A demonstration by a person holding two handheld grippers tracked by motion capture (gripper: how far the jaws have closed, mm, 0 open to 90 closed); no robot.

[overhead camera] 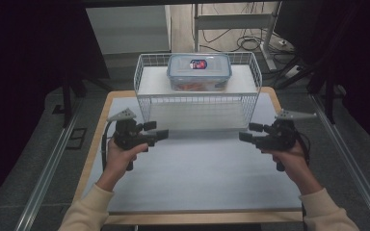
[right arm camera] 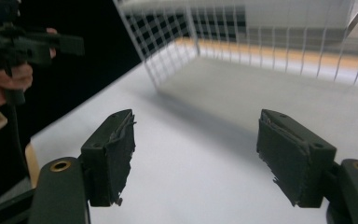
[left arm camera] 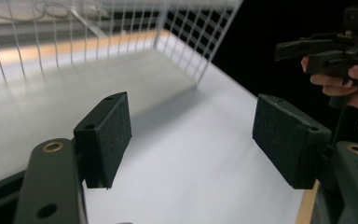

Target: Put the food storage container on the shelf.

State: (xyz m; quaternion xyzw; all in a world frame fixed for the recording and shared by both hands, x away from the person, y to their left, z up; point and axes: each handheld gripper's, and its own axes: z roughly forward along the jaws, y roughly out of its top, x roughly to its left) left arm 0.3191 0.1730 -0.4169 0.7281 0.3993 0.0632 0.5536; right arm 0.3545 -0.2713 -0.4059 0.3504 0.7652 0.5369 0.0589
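A clear plastic food box with a blue-rimmed lid point(overhead camera: 199, 71) rests on top of a white wire basket rack point(overhead camera: 197, 103) at the far middle of the table. My left gripper point(overhead camera: 158, 132) hovers over the white tabletop at the left, jaws pointing right, open and empty. My right gripper point(overhead camera: 248, 133) mirrors it at the right, jaws pointing left, open and empty. In the left gripper view my left gripper point(left arm camera: 193, 140) has wide-apart pads with the wire rack point(left arm camera: 121, 28) beyond. In the right gripper view my right gripper point(right arm camera: 196, 156) is equally spread before the rack point(right arm camera: 261, 32).
The white mat point(overhead camera: 192, 178) covers a wooden table point(overhead camera: 96, 144) and lies bare in front of the rack. Metal rails point(overhead camera: 46, 173) run along both sides on the grey floor. Cables point(overhead camera: 236, 33) and a frame leg stand behind the table.
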